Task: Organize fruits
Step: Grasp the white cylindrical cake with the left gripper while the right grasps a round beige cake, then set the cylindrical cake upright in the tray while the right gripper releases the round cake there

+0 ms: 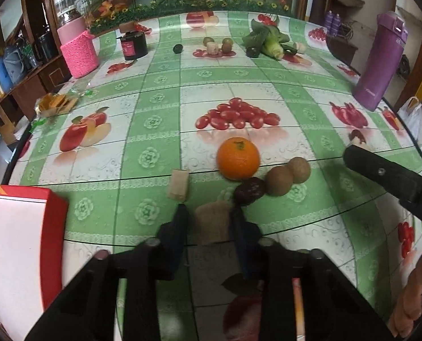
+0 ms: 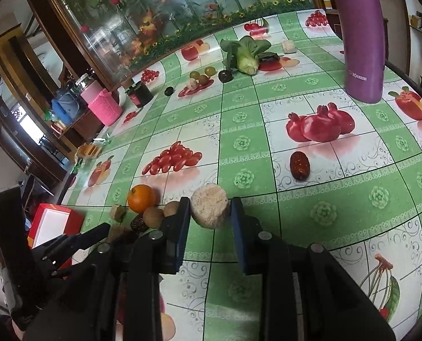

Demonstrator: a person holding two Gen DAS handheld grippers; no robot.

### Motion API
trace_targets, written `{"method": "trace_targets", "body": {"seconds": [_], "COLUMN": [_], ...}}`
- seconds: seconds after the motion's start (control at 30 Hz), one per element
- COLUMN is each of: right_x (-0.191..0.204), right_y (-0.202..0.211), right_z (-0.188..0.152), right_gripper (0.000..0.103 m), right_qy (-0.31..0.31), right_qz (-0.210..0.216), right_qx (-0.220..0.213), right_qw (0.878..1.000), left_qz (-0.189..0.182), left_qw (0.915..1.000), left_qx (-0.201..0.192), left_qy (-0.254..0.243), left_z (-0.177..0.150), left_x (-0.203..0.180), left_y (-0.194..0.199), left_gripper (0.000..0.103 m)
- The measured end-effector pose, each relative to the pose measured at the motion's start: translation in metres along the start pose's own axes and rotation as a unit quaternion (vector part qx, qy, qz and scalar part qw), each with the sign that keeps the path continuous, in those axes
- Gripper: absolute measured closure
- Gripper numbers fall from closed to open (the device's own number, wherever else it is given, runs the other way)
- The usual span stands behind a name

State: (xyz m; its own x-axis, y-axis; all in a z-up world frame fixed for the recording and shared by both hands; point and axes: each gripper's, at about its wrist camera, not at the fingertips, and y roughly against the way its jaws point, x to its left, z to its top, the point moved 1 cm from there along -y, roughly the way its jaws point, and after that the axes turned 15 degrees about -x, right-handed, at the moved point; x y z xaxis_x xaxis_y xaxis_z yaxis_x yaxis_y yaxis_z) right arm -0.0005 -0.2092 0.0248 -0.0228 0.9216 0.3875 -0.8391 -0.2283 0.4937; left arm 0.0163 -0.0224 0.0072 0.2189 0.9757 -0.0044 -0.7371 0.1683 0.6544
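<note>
While both grippers carry a cut piece of pale stalk, the sorting looks only partly done. Between the jaws of the left gripper (image 1: 208, 221) sits a tan stalk piece (image 1: 212, 221), and the jaws are clamped on its sides, low over the table (image 1: 154, 91). Jaws of the right gripper (image 2: 209, 213) are likewise clamped on a round stalk piece (image 2: 209, 209), its fibrous cut end facing the camera, held just above the cloth.

Just beyond the left gripper a small group has formed: an orange (image 1: 238, 157), two brown kiwis (image 1: 289, 176) touching each other, a dark date (image 1: 249, 191) against the nearer kiwi, and another stalk piece (image 1: 178, 184) a little to the side. I judge this to be the gathering spot, with both held pieces headed there.

Plenty is left: a lone date (image 2: 299, 166) lies apart on the cloth near the right gripper, and at the far side more kiwis, a stalk piece and dark fruits lie scattered beside a leafy cabbage (image 2: 246, 52)
</note>
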Motion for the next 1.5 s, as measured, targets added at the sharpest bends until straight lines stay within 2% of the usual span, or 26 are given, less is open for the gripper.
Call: {"method": "trace_targets", "body": {"seconds": [0.17,0.3,0.6,0.8,0.97,1.2,1.5], "right_x": [0.000,0.002,0.009,0.012,0.033,0.109,0.175], "right_y": [0.000,0.004,0.017,0.018,0.035,0.063,0.084], "right_z": [0.001,0.004,0.009,0.003,-0.012,-0.035,-0.066], "right_gripper": [0.072,0.072,0.073,0.073,0.072,0.072,0.072], "right_qy": [0.005,0.017,0.047,0.046,0.017,0.060,0.121], "right_qz": [-0.007,-0.016,-0.024,-0.029,0.001,0.076,0.130], "right_qx": [-0.007,-0.027,-0.086,-0.082,-0.081,-0.076,-0.071], "right_qw": [1.000,0.999,0.995,0.995,0.997,0.992,0.982], "left_qz": [0.001,0.023,0.074,0.086,0.107,0.137,0.177], "left_qw": [0.9999,0.9983,0.9854,0.9805,0.9759,0.9700,0.9623], "left_qx": [-0.014,-0.050,-0.150,-0.176,-0.191,-0.200,-0.200], "left_qy": [-0.005,-0.022,-0.032,-0.016,-0.005,0.021,0.049], "left_z": [-0.003,-0.001,-0.001,-0.010,-0.018,-0.035,-0.055], "left_x": [-0.005,-0.010,0.008,0.033,0.054,0.086,0.126], "left_y": [0.017,0.050,0.145,0.184,0.204,0.219,0.228], "left_gripper": [0.079,0.079,0.079,0.079,0.079,0.079,0.079]}}
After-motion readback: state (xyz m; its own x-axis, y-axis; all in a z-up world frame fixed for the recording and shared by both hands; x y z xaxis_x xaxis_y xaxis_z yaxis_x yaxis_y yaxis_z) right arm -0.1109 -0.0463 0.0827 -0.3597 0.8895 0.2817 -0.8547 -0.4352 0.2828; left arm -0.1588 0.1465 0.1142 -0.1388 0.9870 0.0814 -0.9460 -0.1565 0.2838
